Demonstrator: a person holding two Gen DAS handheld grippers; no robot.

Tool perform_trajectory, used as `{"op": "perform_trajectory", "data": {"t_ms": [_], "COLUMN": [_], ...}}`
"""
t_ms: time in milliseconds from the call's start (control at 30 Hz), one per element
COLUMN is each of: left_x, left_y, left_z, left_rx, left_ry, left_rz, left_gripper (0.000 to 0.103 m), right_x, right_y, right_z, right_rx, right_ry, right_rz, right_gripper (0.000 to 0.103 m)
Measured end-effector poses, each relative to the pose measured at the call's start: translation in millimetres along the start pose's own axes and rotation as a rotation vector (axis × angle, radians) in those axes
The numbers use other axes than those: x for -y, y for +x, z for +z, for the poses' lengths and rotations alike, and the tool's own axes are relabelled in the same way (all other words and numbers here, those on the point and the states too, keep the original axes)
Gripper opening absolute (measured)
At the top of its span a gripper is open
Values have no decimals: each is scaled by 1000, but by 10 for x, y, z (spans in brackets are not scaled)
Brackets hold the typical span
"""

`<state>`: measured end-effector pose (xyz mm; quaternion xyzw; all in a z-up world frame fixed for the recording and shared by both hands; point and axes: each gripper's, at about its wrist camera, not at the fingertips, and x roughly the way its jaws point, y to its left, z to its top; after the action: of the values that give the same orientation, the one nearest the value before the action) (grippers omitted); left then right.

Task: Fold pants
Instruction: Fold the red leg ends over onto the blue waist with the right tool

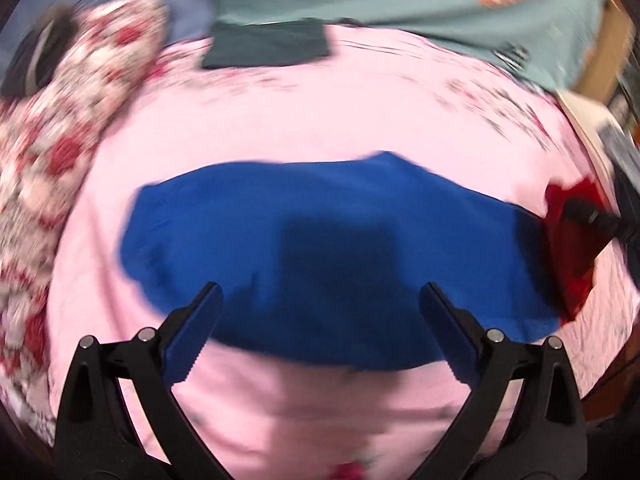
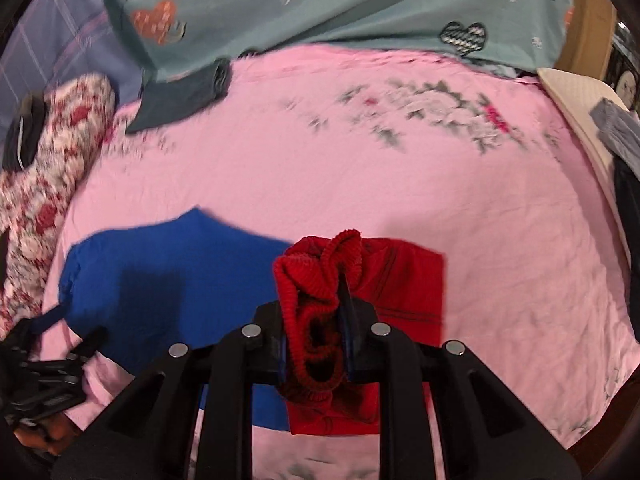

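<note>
Pink bed [image 2: 400,208]: we see right gripper [image 2: 316,336] clenching red pants [image 2: 404,280]; left gripper [image 1: 320,320], released, hovers leftward over blue cloth [image 1: 320,216].

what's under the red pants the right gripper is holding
The red pants, pinched at the ribbed waistband by the right gripper, overlap the blue garment on the pink sheet. Anything beneath is covered.
</note>
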<state>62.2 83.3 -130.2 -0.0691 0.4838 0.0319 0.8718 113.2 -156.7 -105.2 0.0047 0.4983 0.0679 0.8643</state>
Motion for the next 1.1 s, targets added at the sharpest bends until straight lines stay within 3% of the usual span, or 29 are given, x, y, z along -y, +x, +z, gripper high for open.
{"op": "perform_trajectory", "data": {"t_ms": [100,233,267,367,433,500,567,667,767,833,933,1033,1067,1100], "left_x": [-454,-853,-900,-927,-908,-885,-855,-801,-745,-692,-600,-506,-466,-450], "left_y": [-29,-22,-10,26,56,74,98,130,162,182,194,199,197,186], "left_z": [-58,-164,-176,-183,-157,-132,-99,-62,-25,-10,4,1,-3,-10], "left_rx": [-12,-34,-37,-43,-41,-33,-29,-25,-22,-22,-19,-19,-19,-17], "left_ry": [-74,-135,-134,-113,-93,-83,-78,-74,-79,-75,-62,-47,-37,-31], "left_rz": [28,36,32,14,-3,-13,-29,-49,-82,-100,-120,-140,-143,-143], "left_gripper": [100,100,100,100,100,100,100,100,100,100,100,100,100,100], "right_x": [-436,-850,-951,-1222,-1327,-1284,-1062,-627,-292,-248,-387,-611,-706,-764], "right_y": [338,702,755,825,749,488,113,-260,-252,-173,-145,48,215,332], "right_z": [-102,-276,-308,-386,-417,-420,-386,-366,-413,-488,-575,-593,-603,-629], "right_rx": [-65,-92,-78,-77,-73,-32,45,136,78,27,21,9,-24,-40], "right_ry": [-56,-127,-149,-246,-298,-281,-195,-67,-10,-77,-186,-299,-354,-389], "right_rz": [-37,-151,-183,-225,-196,-86,72,131,177,189,194,152,93,42], "right_gripper": [20,22,27,64,64,64,64,64,59,58,58,58,58,46]}}
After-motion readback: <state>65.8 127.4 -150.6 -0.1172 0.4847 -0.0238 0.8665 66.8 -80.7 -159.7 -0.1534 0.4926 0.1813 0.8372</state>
